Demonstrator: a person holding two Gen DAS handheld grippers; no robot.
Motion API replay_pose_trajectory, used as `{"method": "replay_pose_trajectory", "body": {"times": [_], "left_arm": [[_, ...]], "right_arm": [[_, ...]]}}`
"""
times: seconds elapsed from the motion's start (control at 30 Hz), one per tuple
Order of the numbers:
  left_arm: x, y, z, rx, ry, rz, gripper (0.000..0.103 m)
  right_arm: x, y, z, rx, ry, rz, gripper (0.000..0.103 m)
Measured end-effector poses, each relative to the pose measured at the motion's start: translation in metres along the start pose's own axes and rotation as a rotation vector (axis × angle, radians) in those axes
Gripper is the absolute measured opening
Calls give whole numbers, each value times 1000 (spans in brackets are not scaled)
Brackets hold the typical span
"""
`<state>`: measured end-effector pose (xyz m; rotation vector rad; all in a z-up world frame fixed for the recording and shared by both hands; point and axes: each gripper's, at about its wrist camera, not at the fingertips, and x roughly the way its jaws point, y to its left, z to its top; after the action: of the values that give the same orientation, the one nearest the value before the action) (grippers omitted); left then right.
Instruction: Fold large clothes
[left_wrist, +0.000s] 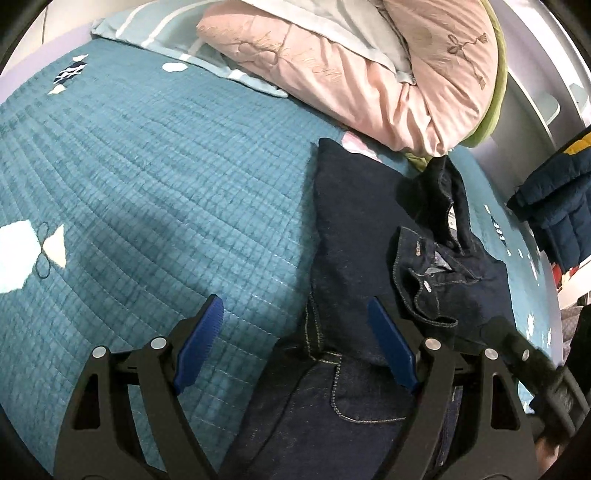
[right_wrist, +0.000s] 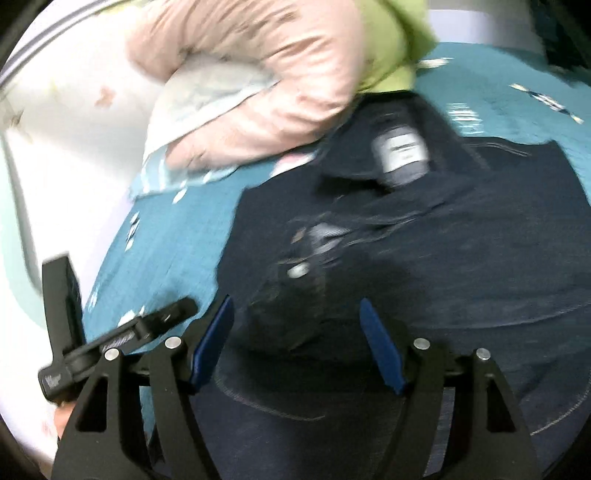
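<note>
Hovering both grippers, left gripper (left_wrist: 295, 343) and right gripper (right_wrist: 297, 343), jaws spread and empty, over the jeans (left_wrist: 354, 236) on the bed (left_wrist: 147, 177). I'd pinch the waistband (left_wrist: 424, 273) corners evenly, I reckon, before folding.

Dark navy jeans (left_wrist: 369, 236), teal quilted bedspread (left_wrist: 155, 177), pink embroidered duvet (left_wrist: 369, 74), blue fingertips (left_wrist: 201, 343)

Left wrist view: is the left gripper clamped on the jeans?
No: the left gripper stands open above the jeans, with nothing pinched between its blue pads.
</note>
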<state>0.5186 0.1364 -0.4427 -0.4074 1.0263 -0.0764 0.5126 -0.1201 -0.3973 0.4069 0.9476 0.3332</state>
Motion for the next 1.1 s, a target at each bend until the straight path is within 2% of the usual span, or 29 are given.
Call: {"method": "replay_pose_trajectory", "body": {"times": [0.13, 0.3, 0.4, 0.5, 0.6, 0.67, 0.77, 0.83, 0.87, 0.97, 1.03, 1.1], "left_arm": [[3, -3, -1, -4, 10, -9, 82], [8, -10, -1, 18, 21, 0, 82], [11, -14, -1, 25, 26, 1, 82], [15, -18, -2, 33, 34, -3, 82], [16, -21, -3, 43, 44, -12, 82], [15, -22, -2, 35, 47, -32, 82], [16, -22, 8, 7, 57, -47, 83], [21, -23, 25, 13, 63, -54, 83], [26, -25, 37, 21, 73, -34, 83], [39, -39, 69, 114, 93, 8, 83], [51, -43, 91, 120, 112, 36, 83], [65, -47, 107, 126, 143, 53, 83]], "right_arm": [[24, -28, -4, 81, 102, -12, 67], [31, -21, -6, 19, 124, -59, 71], [18, -28, 0, 68, 107, 10, 71], [-8, -36, 13, 73, 41, 57, 71], [-37, -55, 33, 52, -20, 19, 71], [-50, -75, 50, 56, -49, -43, 71], [-64, -114, 78, 48, -64, -189, 71], [-64, -140, 97, 53, -42, -274, 71], [-63, -154, 106, 75, -27, -307, 71], [-52, -192, 126, 159, 34, -338, 71], [-39, -218, 138, 223, 91, -329, 71], [-25, -232, 145, 265, 107, -314, 71]]}}
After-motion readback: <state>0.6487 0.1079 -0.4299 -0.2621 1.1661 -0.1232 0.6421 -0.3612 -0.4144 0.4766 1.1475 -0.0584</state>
